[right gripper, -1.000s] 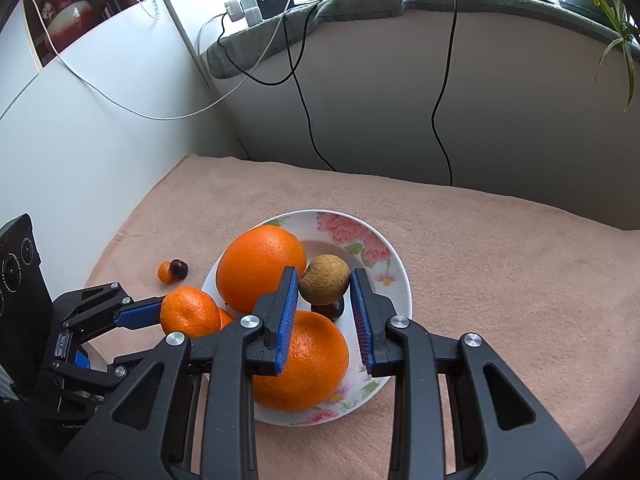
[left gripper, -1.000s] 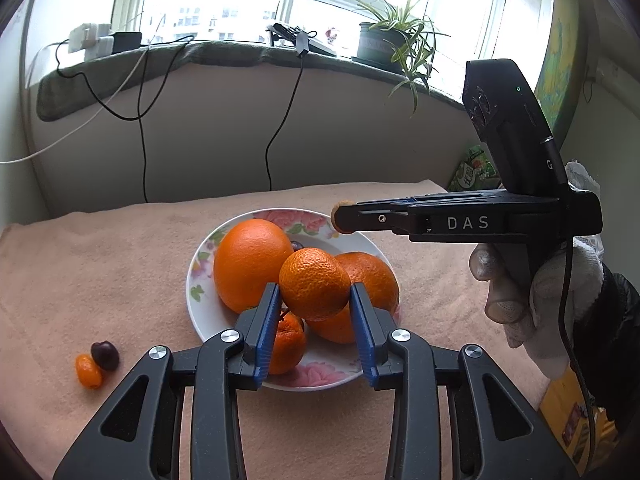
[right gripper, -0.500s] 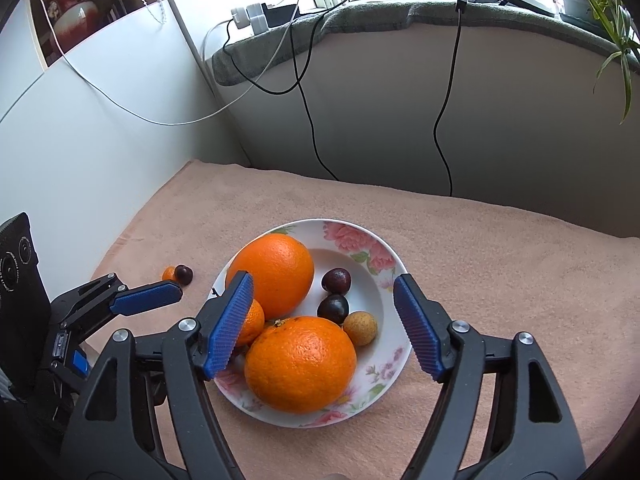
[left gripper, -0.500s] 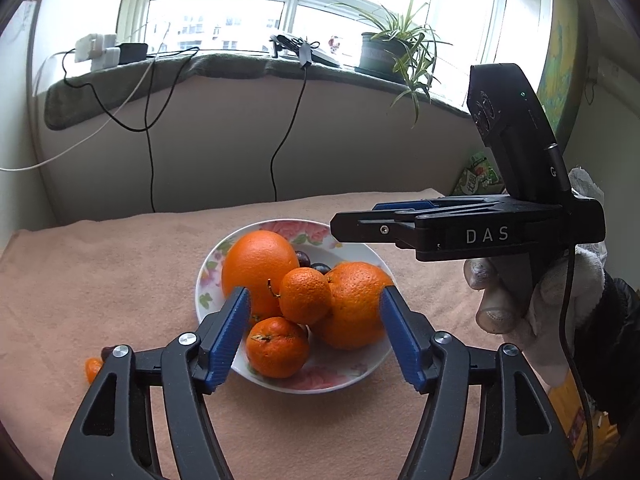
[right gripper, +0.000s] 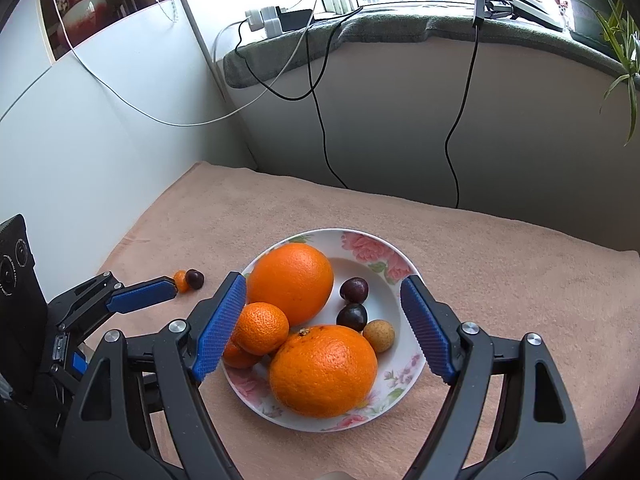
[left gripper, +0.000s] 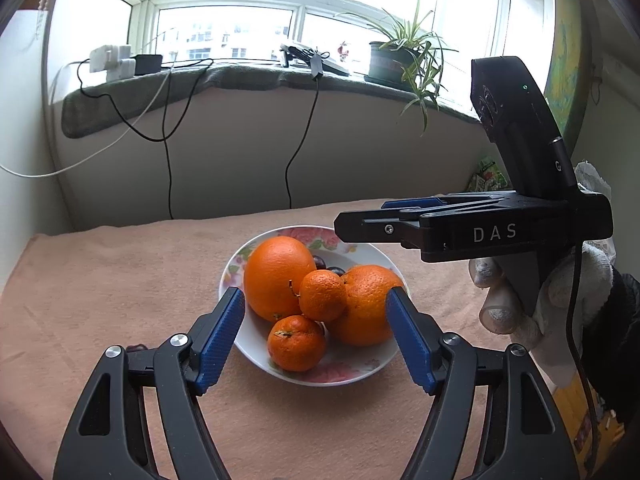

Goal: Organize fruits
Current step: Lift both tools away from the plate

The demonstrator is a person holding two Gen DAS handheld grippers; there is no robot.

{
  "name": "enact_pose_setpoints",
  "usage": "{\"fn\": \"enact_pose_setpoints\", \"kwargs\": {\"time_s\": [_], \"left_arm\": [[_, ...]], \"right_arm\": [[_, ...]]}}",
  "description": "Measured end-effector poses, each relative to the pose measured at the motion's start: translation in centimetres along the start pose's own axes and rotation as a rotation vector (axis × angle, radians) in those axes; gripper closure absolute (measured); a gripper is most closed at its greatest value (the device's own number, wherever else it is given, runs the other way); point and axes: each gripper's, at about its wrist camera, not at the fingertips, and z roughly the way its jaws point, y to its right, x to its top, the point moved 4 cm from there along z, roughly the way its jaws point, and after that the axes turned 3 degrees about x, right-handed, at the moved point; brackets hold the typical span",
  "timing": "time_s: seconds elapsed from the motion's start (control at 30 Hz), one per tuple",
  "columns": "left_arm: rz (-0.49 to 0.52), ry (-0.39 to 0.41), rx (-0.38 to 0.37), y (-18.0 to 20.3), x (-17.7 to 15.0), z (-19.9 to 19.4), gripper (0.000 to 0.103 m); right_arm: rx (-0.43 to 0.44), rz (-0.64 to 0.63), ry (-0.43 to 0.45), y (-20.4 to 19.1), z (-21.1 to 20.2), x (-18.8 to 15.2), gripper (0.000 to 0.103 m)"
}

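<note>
Nearest the left wrist camera, left gripper (left gripper: 316,330) with jaws spread wide, just opened, blue pads (left gripper: 222,340) clear of the fruit and nothing grasped. Just past them, a floral plate (left gripper: 348,372) on the peach towel (left gripper: 120,280), holding a small mandarin (left gripper: 296,343) at its near edge, a second mandarin (left gripper: 323,295) perched above it between two large oranges: one on the left (left gripper: 278,276), one on the right (left gripper: 366,304). Behind those, dark cherries (left gripper: 334,270) only partly visible. To the right and above the plate, right gripper (left gripper: 360,222) seen side-on, gripped by a gloved hand (left gripper: 520,300). From the right wrist camera, right gripper (right gripper: 324,320) likewise released, jaws just parted wide, framing the plate (right gripper: 404,376) without touching any fruit. Between the pads, the near orange (right gripper: 323,370), then a mandarin (right gripper: 262,327) and a small tan fruit (right gripper: 379,335), two cherries (right gripper: 352,304), and the far orange (right gripper: 291,282). Off the plate at left, on the towel (right gripper: 500,280), a tiny orange fruit (right gripper: 181,280) touching a loose cherry (right gripper: 195,279), right beside the left gripper's pad tip (right gripper: 144,298). Farthest back, a windowsill with cables (right gripper: 320,120) hanging down and a potted plant (left gripper: 404,60).
</note>
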Motion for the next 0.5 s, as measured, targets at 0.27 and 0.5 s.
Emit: {"fn": "enact_pose_setpoints", "kwargs": {"time_s": [0.27, 0.5], "left_arm": [[-0.012, 0.015, 0.013, -1.3, -0.4, -1.0, 0.030], [-0.038, 0.024, 0.031, -2.9, -0.6, -1.7, 0.030]], "right_arm": [[0.005, -0.038, -0.004, -1.7, 0.6, 0.5, 0.021], [0.021, -0.068, -0.012, -3.4, 1.4, 1.2, 0.021]]}}
